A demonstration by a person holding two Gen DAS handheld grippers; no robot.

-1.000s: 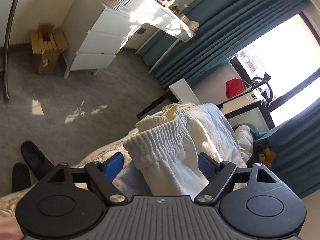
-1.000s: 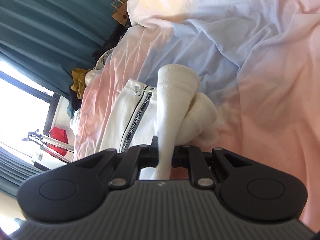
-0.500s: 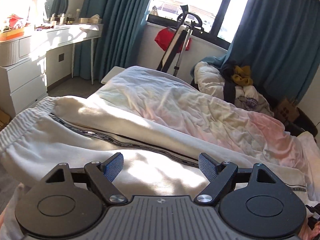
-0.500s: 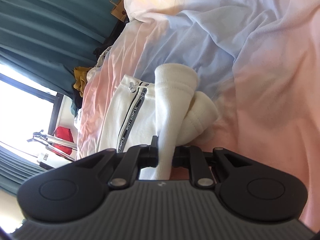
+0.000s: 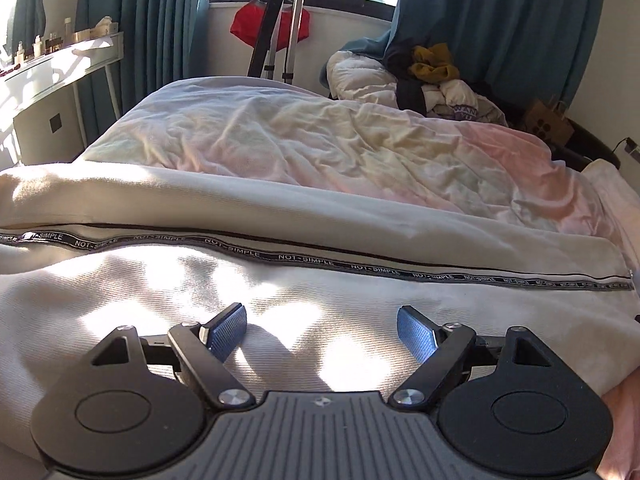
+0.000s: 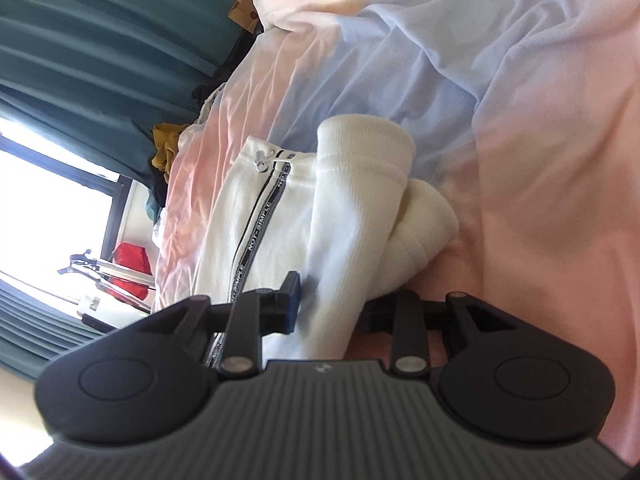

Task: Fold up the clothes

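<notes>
White sweatpants [image 5: 280,296] with a black "NOT-SIMPLE" side stripe [image 5: 304,259] lie flat across the bed. In the left wrist view my left gripper [image 5: 322,330] hovers low over the trouser leg, open, nothing between its blue pads [image 5: 226,328]. In the right wrist view the ribbed leg cuffs [image 6: 360,200] of the sweatpants [image 6: 280,216] rest on the pink sheet. My right gripper [image 6: 332,308] is open, its fingers apart on either side of one cuff, the fabric loose between them.
A rumpled pastel duvet [image 5: 320,140] covers the bed. A heap of clothes [image 5: 432,76] lies at the far right by teal curtains [image 5: 500,20]. A red garment on a stand [image 5: 272,28] sits under the window, a white dressing table [image 5: 56,68] to the left.
The left gripper swung from facing the floor and waistband to low over the flattened trousers. The right gripper's fingers have spread apart, letting go of the cuff they had clamped.
</notes>
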